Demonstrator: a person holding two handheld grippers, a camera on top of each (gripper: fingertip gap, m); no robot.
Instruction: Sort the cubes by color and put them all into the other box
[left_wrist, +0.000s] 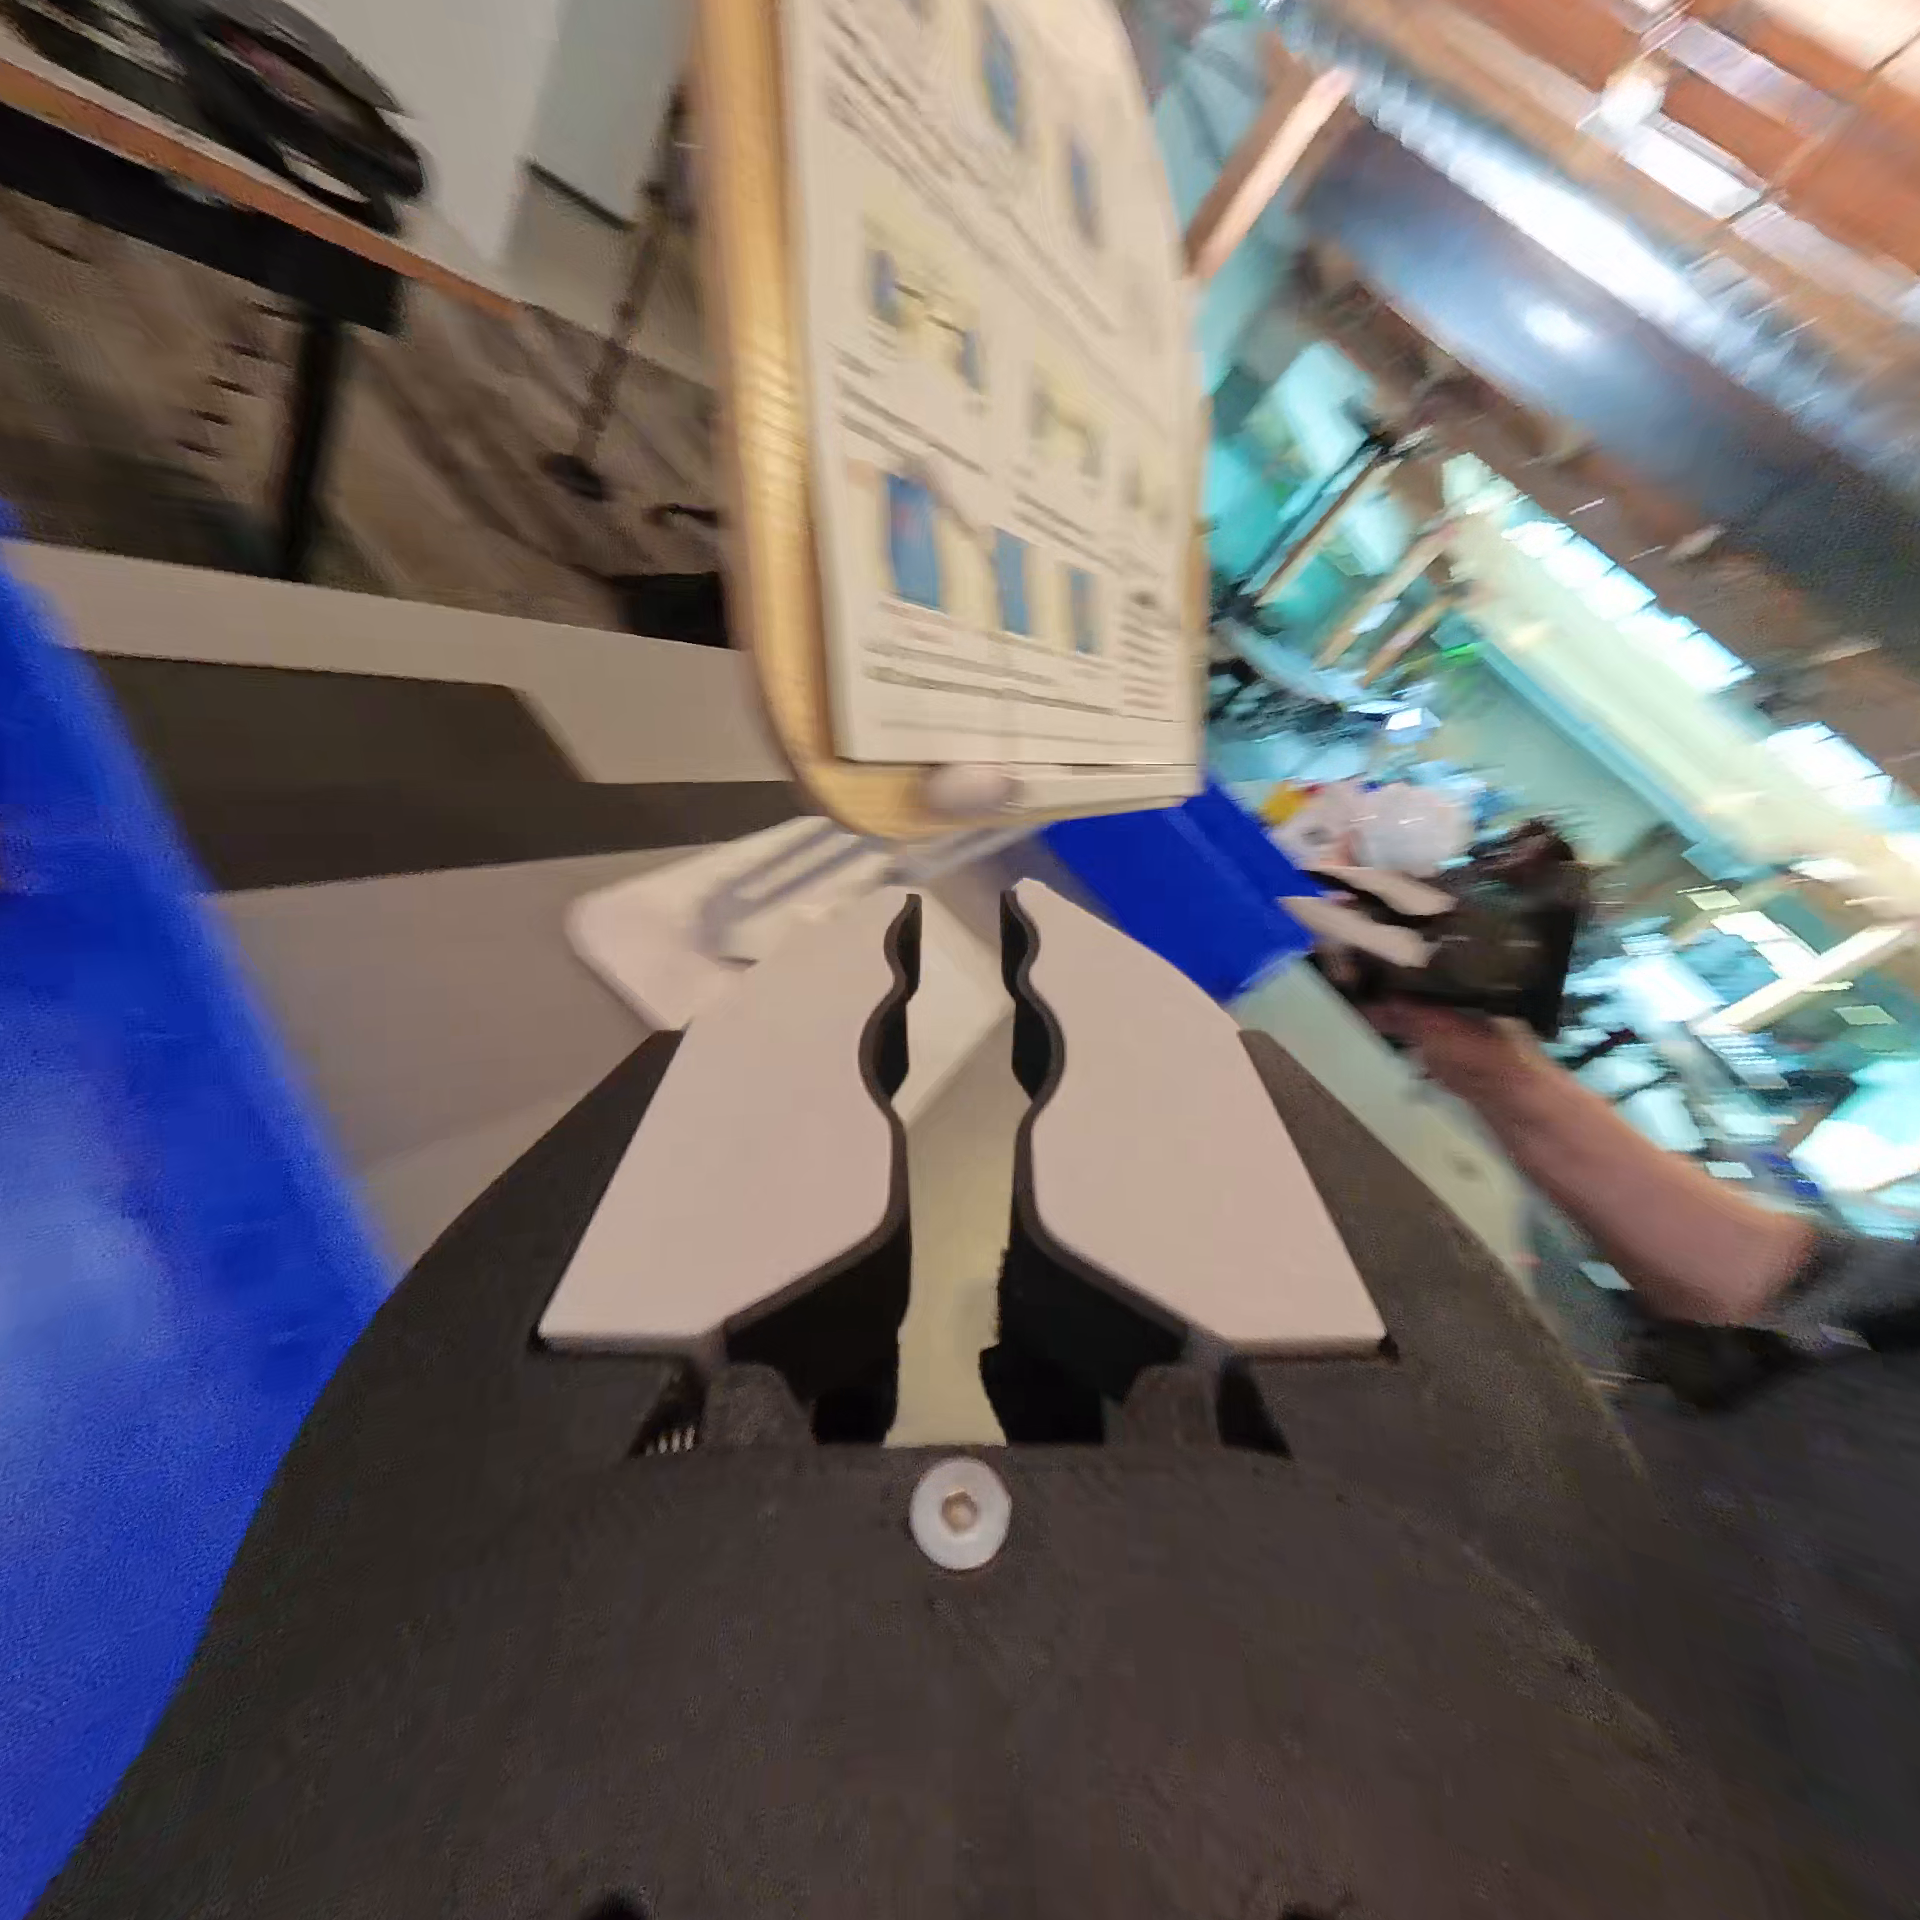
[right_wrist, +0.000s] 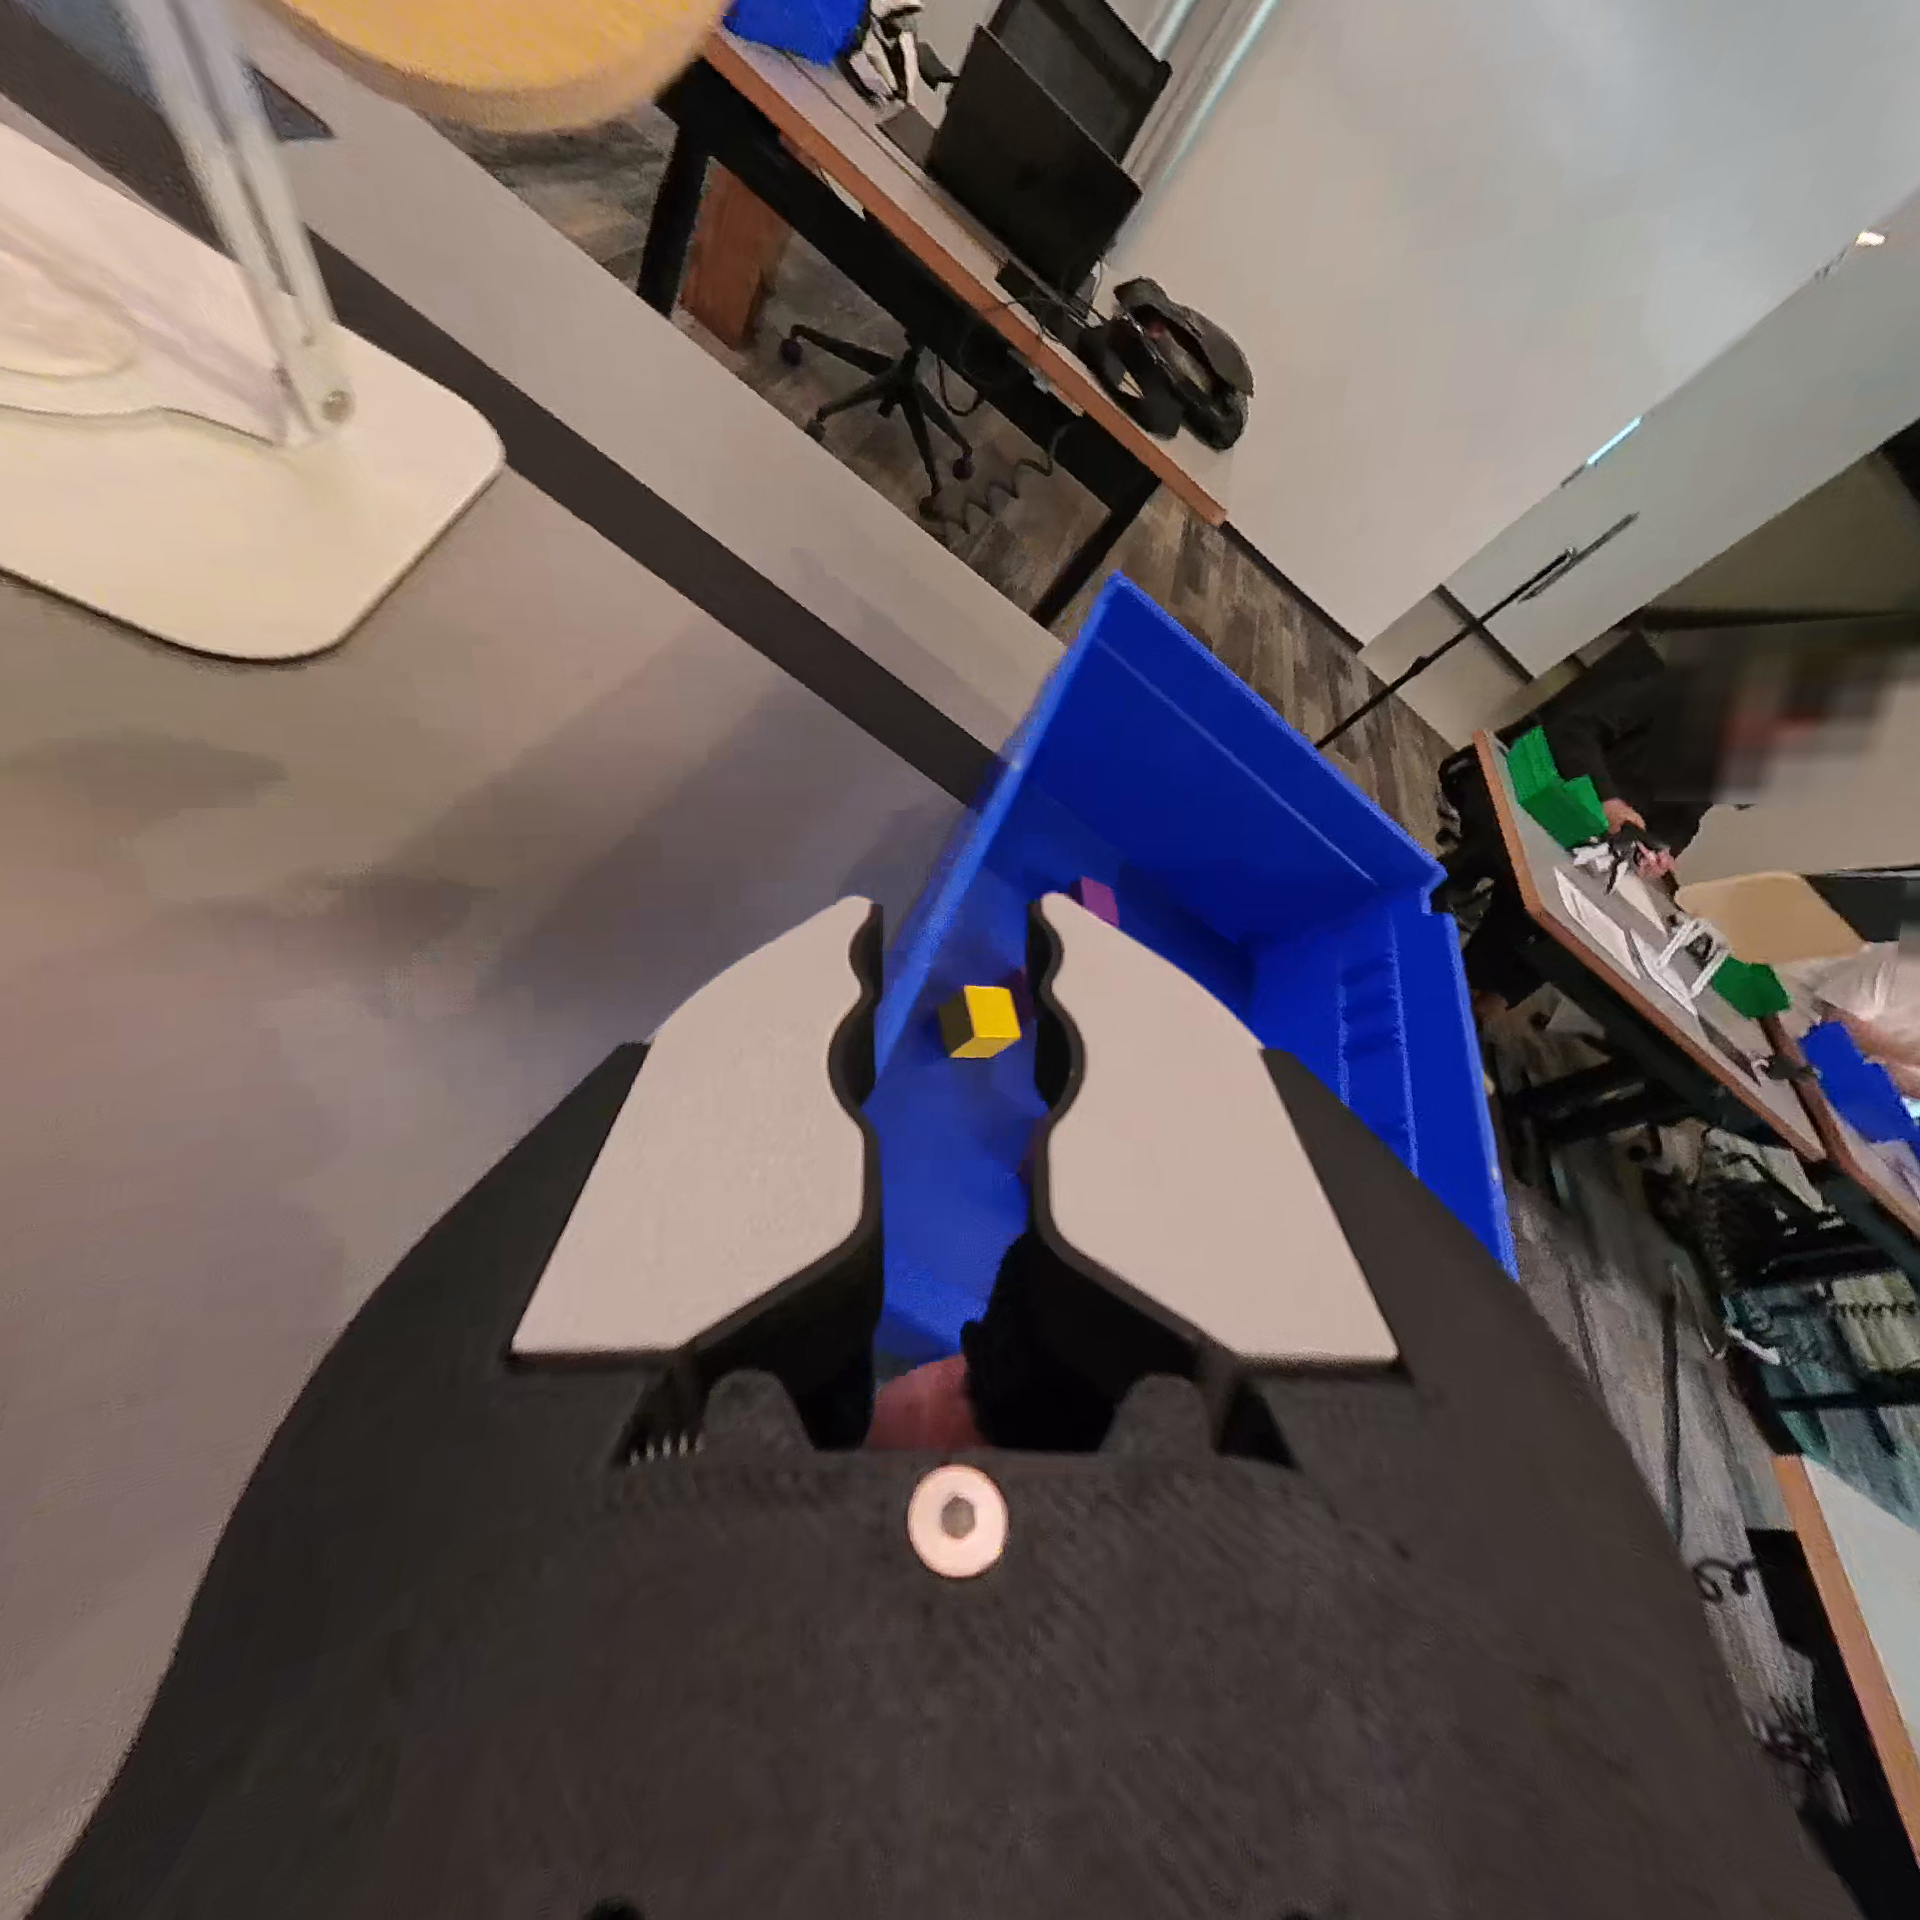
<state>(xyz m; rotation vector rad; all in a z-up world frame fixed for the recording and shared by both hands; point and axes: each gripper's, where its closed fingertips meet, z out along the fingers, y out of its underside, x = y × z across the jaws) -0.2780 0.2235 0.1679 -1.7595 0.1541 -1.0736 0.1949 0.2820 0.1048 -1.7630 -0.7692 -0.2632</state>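
My right gripper (right_wrist: 956, 914) hangs over a blue box (right_wrist: 1195, 748) on the grey table (right_wrist: 416, 831). Its jaws stand apart. A yellow cube (right_wrist: 982, 1023) shows between the fingers, down in the box, and neither pad touches it. A purple cube (right_wrist: 1098, 900) lies farther back in the box, and a second purple one peeks out beside the right finger. My left gripper (left_wrist: 961, 904) has its jaws a little apart with nothing between them; this view is blurred. A blue box wall (left_wrist: 125, 1039) is close on its left. The other blue box (left_wrist: 1174, 883) and the right gripper (left_wrist: 1455, 945) show farther off.
A white stand base (right_wrist: 239, 540) carries a wooden board with a printed sheet (left_wrist: 987, 416) just ahead of the left gripper. A person's forearm (left_wrist: 1621, 1174) is behind the right gripper. A desk with a laptop (right_wrist: 1039, 135) and a table with green boxes (right_wrist: 1558, 800) stand beyond.
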